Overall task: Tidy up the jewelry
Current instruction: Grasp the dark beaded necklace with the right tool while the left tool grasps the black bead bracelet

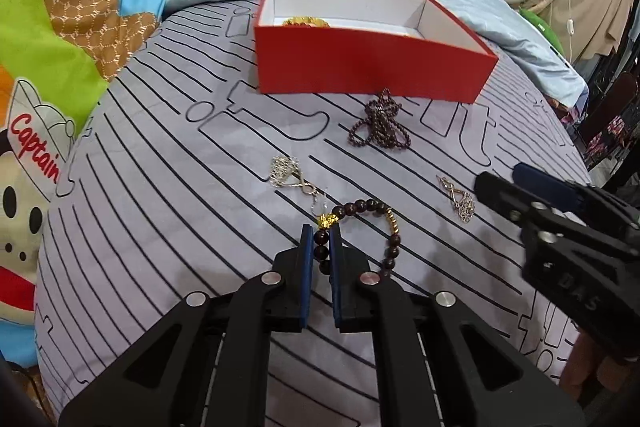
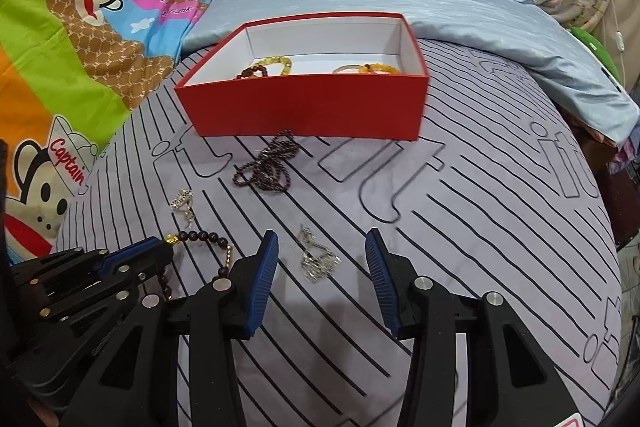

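left hand-held gripper: bottom centre of my left view, blue ribbed pads pinched onto the dark round beads of the beaded bracelet, right below its gold knot charm. No earlier shot here, so I'm only calling what I see.

beaded bracelet: glossy dark brown balls with a short run of small gold beads on the right side, lying in a loop on the bed sheet, partly under the black fingers.

right hand-held gripper: spread wide in the lower middle of my right view, nothing pinched; the silver filigree earring lies flat on the sheet between the two blue pads, touching neither from what I can see.

second silver earring: same lacy metal look, centre-left of the left view, just beside the bracelet.

small-bead strand: tiny dark maroon beads in a tangled heap, just in front of the red box.

red box: rectangular cardboard, matte red outside, white inside, upper middle of both views. Yellow amber-ish bead bracelets and another dark bead piece sit on its floor.

bed sheet: soft pale lilac fabric with thin black lines and outlined shapes.
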A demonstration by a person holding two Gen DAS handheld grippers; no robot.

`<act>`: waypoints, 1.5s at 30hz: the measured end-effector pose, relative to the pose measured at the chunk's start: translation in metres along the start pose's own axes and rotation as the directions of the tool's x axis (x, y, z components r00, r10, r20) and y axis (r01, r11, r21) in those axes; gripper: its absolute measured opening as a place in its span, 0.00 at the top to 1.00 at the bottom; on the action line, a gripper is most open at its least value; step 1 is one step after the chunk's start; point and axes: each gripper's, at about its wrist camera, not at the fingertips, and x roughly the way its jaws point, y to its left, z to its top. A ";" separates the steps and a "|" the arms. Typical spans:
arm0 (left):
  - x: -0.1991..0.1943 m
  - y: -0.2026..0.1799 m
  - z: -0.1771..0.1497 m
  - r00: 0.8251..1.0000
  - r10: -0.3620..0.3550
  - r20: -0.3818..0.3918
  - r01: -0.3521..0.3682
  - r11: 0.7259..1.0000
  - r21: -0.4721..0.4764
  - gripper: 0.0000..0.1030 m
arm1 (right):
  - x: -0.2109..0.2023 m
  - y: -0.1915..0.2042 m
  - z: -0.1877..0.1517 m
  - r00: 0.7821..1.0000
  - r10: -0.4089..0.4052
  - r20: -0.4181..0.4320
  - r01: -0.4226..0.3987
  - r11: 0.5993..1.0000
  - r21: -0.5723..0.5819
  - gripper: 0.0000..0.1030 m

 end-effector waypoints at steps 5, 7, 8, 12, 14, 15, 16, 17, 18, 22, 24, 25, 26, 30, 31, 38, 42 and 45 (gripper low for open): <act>-0.015 0.014 0.007 1.000 0.004 0.030 -0.003 1.000 -0.027 0.93 | 0.014 0.019 0.012 1.000 0.030 0.002 -0.029 0.999 -0.032 0.57; -0.019 0.021 0.009 0.999 0.011 0.036 -0.009 0.999 -0.036 0.93 | 0.021 0.027 0.018 0.999 0.038 0.002 -0.037 0.999 -0.040 0.57; -0.019 0.023 0.010 0.999 0.013 0.037 -0.011 0.999 -0.040 0.93 | 0.024 0.030 0.021 0.999 0.039 0.001 -0.039 0.998 -0.042 0.57; -0.018 0.034 0.012 0.999 0.035 0.028 -0.033 0.998 -0.058 0.93 | 0.037 0.037 0.031 0.999 0.042 -0.005 -0.043 0.998 -0.045 0.58; -0.016 0.039 0.011 0.999 0.046 0.021 -0.045 0.997 -0.066 0.93 | 0.042 0.040 0.035 0.999 0.038 -0.007 -0.038 0.998 -0.047 0.58; -0.015 0.041 0.011 0.999 0.049 0.018 -0.048 0.996 -0.069 0.93 | 0.046 0.041 0.038 0.999 0.036 -0.009 -0.036 0.998 -0.049 0.58; -0.014 0.044 0.010 0.999 0.051 0.014 -0.050 0.996 -0.076 0.93 | 0.048 0.042 0.039 0.999 0.033 -0.011 -0.033 0.998 -0.051 0.58; -0.014 0.045 0.009 0.999 0.052 0.013 -0.051 0.996 -0.079 0.93 | 0.052 0.043 0.040 0.999 0.030 -0.016 -0.030 0.998 -0.054 0.58; -0.013 0.046 0.009 0.998 0.054 0.012 -0.053 0.995 -0.081 0.93 | 0.055 0.044 0.041 0.999 0.026 -0.020 -0.027 0.998 -0.057 0.58; -0.010 0.050 0.006 0.998 0.060 0.001 -0.059 0.994 -0.087 0.93 | 0.066 0.045 0.042 0.999 0.017 -0.039 -0.019 0.998 -0.055 0.62; -0.009 0.051 0.006 0.998 0.061 -0.003 -0.061 0.994 -0.089 0.93 | 0.070 0.045 0.040 0.999 0.015 -0.048 -0.017 0.998 -0.054 0.68; -0.009 0.051 0.005 0.998 0.062 -0.004 -0.062 0.994 -0.090 0.93 | 0.071 0.045 0.040 0.999 0.008 -0.048 -0.011 0.998 -0.055 0.69; -0.008 0.052 0.005 0.998 0.062 -0.006 -0.062 0.994 -0.092 0.93 | 0.071 0.045 0.040 0.999 0.004 -0.044 -0.006 0.998 -0.059 0.70; -0.007 0.053 0.005 0.998 0.063 -0.008 -0.064 0.993 -0.095 0.93 | 0.072 0.043 0.039 0.999 0.004 -0.049 -0.007 0.998 -0.058 0.89; -0.007 0.053 0.004 0.998 0.064 -0.007 -0.064 0.993 -0.095 0.93 | 0.072 0.043 0.039 0.999 0.000 -0.047 -0.003 0.998 -0.059 0.90; -0.011 0.052 0.005 0.998 0.063 0.002 -0.062 0.993 -0.098 0.93 | 0.057 0.032 0.032 1.000 0.007 -0.029 -0.008 0.999 -0.034 0.95; -0.016 0.050 0.008 0.999 0.052 0.016 -0.050 0.995 -0.092 0.93 | 0.042 0.022 0.029 1.000 0.015 -0.010 -0.015 1.000 -0.008 0.95; -0.021 0.046 0.010 0.999 0.042 0.028 -0.039 0.995 -0.087 0.93 | 0.026 0.014 0.027 1.000 0.020 0.010 -0.020 1.000 0.012 0.95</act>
